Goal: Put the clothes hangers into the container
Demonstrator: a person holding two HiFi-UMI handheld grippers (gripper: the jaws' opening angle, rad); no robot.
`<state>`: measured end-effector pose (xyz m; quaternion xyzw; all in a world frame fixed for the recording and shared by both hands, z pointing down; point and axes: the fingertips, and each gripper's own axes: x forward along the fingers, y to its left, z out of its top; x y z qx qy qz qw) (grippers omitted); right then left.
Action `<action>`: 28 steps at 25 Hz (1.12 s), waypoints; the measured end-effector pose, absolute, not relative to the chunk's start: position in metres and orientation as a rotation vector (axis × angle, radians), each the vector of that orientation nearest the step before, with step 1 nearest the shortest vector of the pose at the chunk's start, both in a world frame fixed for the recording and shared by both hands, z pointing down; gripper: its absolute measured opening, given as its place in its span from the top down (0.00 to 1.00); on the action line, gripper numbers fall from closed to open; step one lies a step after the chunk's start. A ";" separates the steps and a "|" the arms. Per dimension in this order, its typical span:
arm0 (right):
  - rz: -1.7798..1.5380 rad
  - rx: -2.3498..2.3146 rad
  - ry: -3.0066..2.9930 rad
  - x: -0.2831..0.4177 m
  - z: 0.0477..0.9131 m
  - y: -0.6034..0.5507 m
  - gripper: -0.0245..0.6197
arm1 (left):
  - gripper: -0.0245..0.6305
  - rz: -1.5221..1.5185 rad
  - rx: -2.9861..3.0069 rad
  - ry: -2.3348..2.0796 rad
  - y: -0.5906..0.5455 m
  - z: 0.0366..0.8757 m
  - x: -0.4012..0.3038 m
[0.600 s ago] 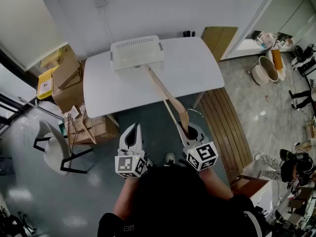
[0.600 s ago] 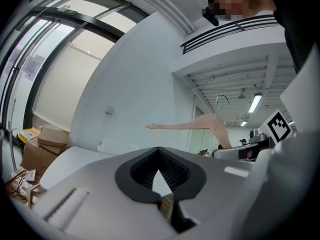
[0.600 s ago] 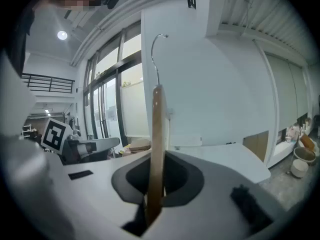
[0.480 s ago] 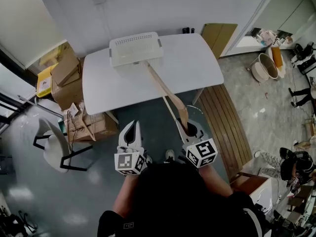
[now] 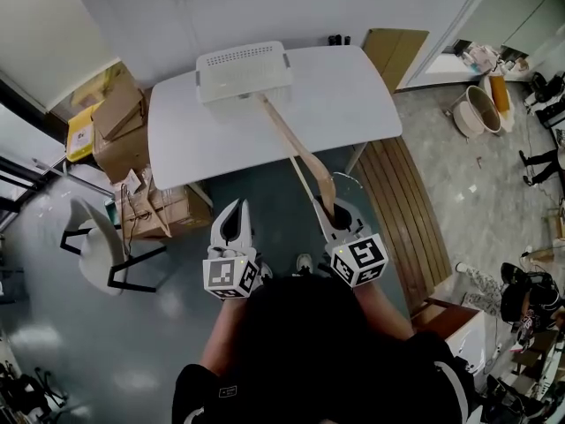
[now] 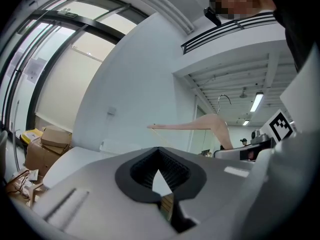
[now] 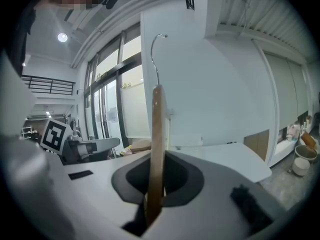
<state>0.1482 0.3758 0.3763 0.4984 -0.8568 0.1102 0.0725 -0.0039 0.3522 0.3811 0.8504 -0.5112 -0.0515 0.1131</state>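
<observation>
Change: tabletop (image 5: 344, 104) and container (image 5: 244, 71) now sit slightly higher in the head view; both grippers and the hanger (image 5: 287, 148) keep the same relation to them.
Right gripper (image 5: 331, 212): closed on one end of the wooden hanger.
Left gripper (image 5: 236, 208): closed with nothing between its jaws, beside the right gripper.
Hanger position: in the air. Its far end reaches across the tabletop to the container's near wall; contact cannot be confirmed. Not yet inside.
Container: white, at the tabletop's far edge.
Step in hand: carrying the hanger to the container.
Next move: I judge the far end must clear the rim before I lower and release.
</observation>
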 end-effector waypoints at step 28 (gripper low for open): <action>0.368 1.324 -2.679 0.217 0.389 0.353 0.93 | 0.96 -0.152 2.432 -1.648 0.343 0.373 0.070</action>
